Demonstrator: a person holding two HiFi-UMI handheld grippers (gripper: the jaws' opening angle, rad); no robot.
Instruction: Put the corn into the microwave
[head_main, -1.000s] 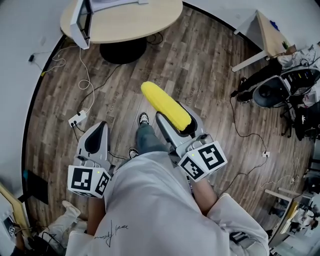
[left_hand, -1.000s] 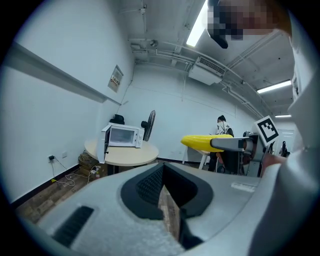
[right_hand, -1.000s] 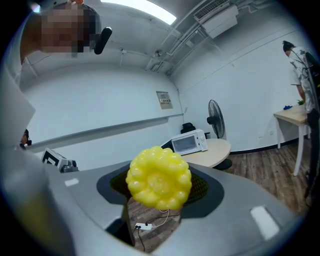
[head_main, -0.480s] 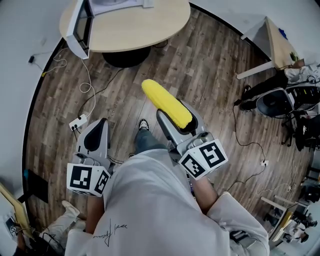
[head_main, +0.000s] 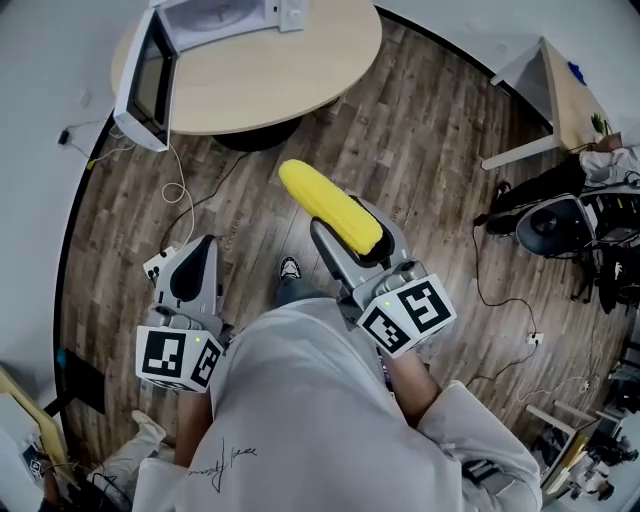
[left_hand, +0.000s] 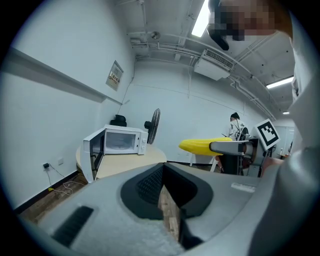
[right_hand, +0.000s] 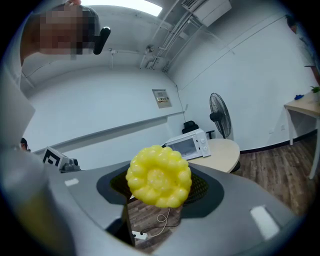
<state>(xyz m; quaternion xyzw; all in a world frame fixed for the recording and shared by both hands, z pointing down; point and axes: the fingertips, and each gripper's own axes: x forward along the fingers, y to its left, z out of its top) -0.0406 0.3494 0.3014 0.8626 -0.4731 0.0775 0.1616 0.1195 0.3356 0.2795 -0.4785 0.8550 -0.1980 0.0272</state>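
- Right tool (head_main: 347, 228) clamped on the corn (head_main: 325, 203); the cob lies lengthwise between the jaws, base seated in the tool, blunt tip projecting well beyond the jaw ends; held in the air above the floor (head_main: 400, 130).
- Corn: smooth, glossy yellow, tapered cylinder; end-on in the right gripper view, rings of rounded kernels round a dimpled centre.
- Left tool (head_main: 194, 272): jaws drawn together to a thin slit; nothing held; grey moulded shell, black ribbed pads.
- Microwave (head_main: 170, 45): white box, door swung open; stands on a round pale-wood table (head_main: 300, 55); well apart from the corn.
- Floor: dark wood planks.
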